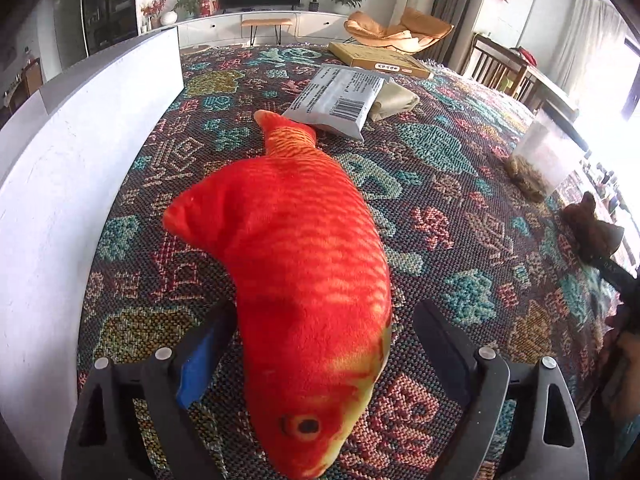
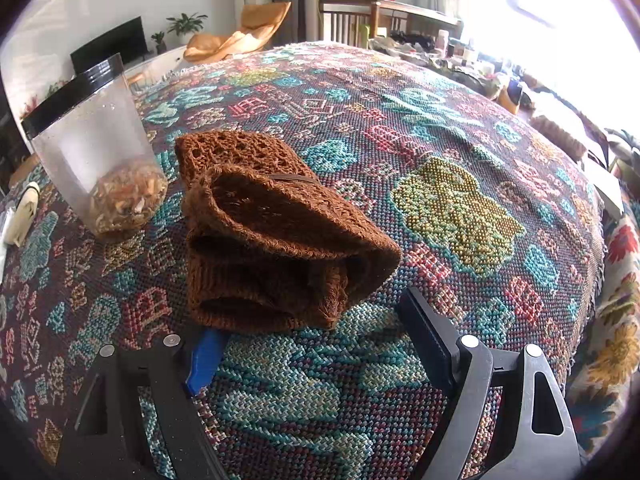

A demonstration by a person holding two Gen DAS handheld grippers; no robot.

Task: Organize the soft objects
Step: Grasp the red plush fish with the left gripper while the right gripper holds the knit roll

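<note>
The left gripper stands wide, gripping nothing; the plush fish lies between its jaws on the woven blanket, long axis toward twelve o'clock, tail far.

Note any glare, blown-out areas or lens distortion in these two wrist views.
Left wrist view: the window at the right edge is blown out; fisheye bends the white panel; the red plush fish is sharp and evenly lit. Right wrist view: the window top right washes out the far clutter; the brown knitted piece stays clear.
</note>
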